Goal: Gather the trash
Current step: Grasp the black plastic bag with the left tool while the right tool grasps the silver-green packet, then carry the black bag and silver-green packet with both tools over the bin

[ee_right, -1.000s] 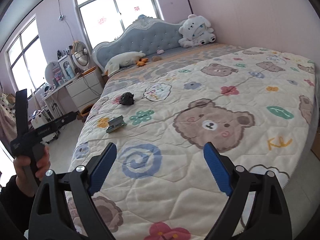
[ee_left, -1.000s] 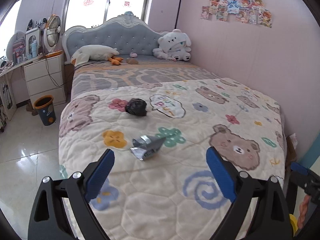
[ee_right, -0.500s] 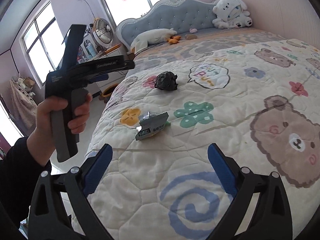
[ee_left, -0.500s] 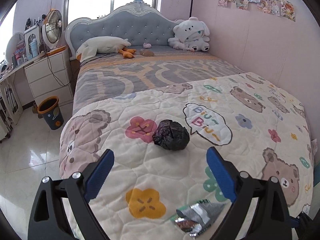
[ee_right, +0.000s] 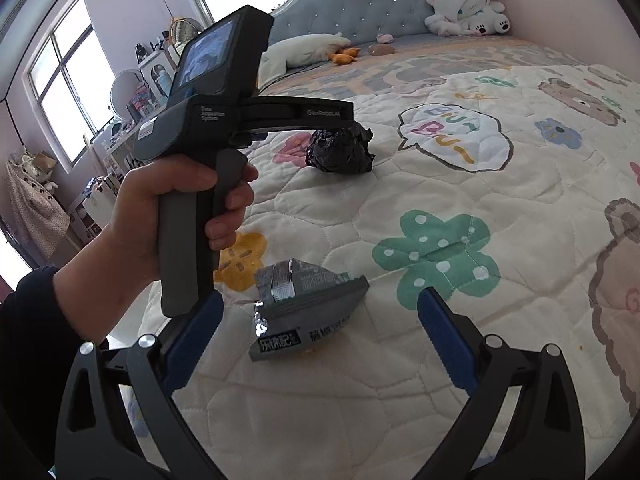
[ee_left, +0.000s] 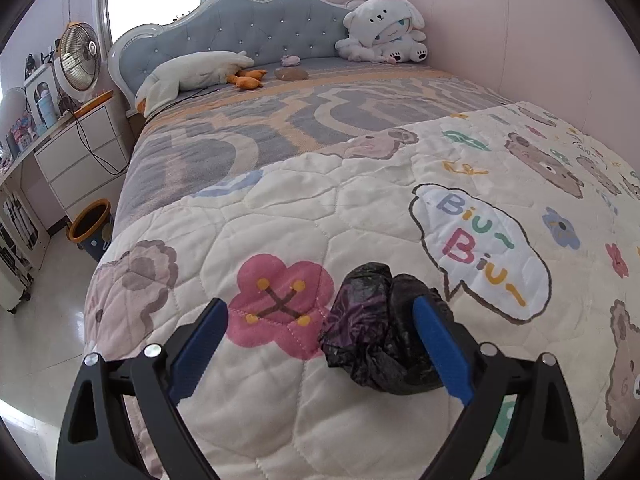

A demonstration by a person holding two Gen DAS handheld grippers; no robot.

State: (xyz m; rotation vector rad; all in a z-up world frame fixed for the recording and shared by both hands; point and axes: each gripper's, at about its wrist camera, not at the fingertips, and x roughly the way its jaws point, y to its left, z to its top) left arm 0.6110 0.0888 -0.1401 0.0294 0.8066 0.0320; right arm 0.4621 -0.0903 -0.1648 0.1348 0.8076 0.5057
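1. Beside the bed, at far left on the floor, your orange-rimmed bin [ee_left: 91,222] stands upright; you cannot see what it holds.
2. Your left gripper [ee_left: 320,346] is spread wide over the quilt [ee_left: 360,208], the crumpled black bag [ee_left: 380,332] lying against its right finger, ungripped.
3. Your left hand [ee_right: 168,216] holds that gripper's handle.
4. Your right gripper [ee_right: 320,340] is also released, the silver wrapper [ee_right: 304,308] lying between its fingers, untouched.

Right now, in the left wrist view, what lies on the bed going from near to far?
Crumpled black plastic bag → pink flower print → goose plush → white dog plush by the headboard.
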